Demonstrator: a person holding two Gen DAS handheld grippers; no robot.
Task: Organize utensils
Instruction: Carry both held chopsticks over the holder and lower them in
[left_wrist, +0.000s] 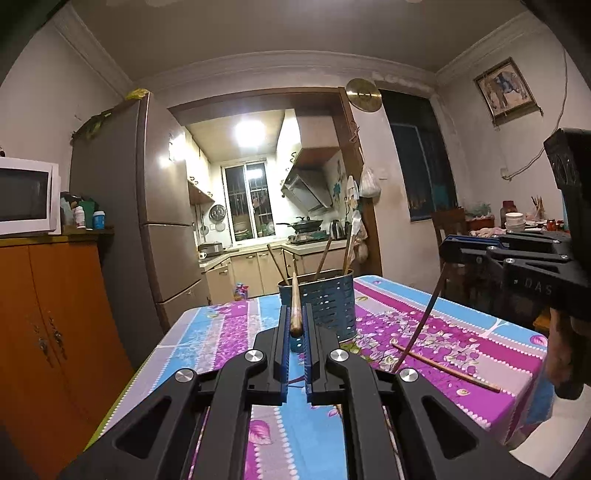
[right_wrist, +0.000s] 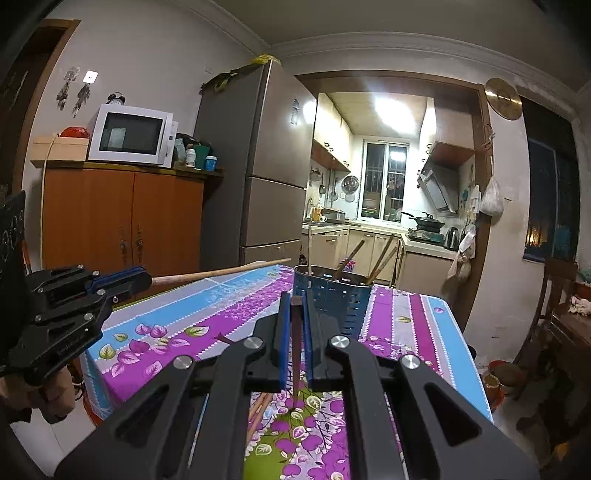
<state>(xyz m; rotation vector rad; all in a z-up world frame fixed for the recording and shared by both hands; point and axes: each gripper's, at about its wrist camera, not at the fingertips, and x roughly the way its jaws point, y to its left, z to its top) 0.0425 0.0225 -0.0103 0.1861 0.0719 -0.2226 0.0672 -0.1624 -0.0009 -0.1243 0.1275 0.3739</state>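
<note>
Chopsticks: one light wooden chopstick (left_wrist: 295, 310) is clamped in the left gripper (left_wrist: 296, 354), one dark chopstick (right_wrist: 296, 350) in the right gripper (right_wrist: 295, 347), both aimed toward the blue perforated holder (left_wrist: 327, 306) on the floral tablecloth (left_wrist: 461, 332), apparently for dropping in.

A lived-in home dining room opening onto a small lit kitchen: a white microwave (right_wrist: 131, 134) on an orange wooden cabinet (right_wrist: 122, 218), a tall grey refrigerator (right_wrist: 258, 158), a range hood (right_wrist: 439, 192) above a wok (right_wrist: 424, 220) on the stove, and a worktop under a floral tablecloth (right_wrist: 177, 314).
</note>
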